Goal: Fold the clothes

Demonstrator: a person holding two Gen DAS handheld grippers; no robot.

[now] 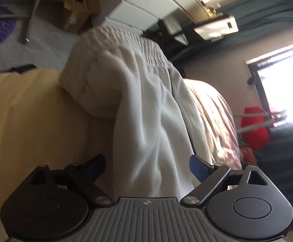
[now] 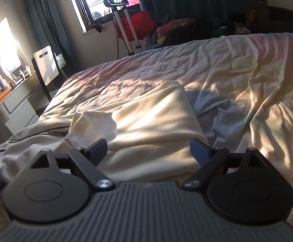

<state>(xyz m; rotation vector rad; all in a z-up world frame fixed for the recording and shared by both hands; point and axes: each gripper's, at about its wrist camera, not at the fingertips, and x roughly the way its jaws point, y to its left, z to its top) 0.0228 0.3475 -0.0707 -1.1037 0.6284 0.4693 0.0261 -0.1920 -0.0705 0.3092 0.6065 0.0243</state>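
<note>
My left gripper (image 1: 147, 166) has its fingers spread, white ribbed trousers (image 1: 146, 100) running between them untouched. My right gripper (image 2: 148, 148) hangs released over a folded cream garment (image 2: 152, 121) lying on the rumpled bed (image 2: 237, 64).

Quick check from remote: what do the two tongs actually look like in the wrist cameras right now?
Both look alike. The left tongs and right tongs each have a grey ribbed body, two round black discs, black link bars with silver pivot screws, and fingers with blue textured pads. A small round mark sits mid-body on the left; a fainter mark shows on the right. No cables or sleeves are visible.
</note>
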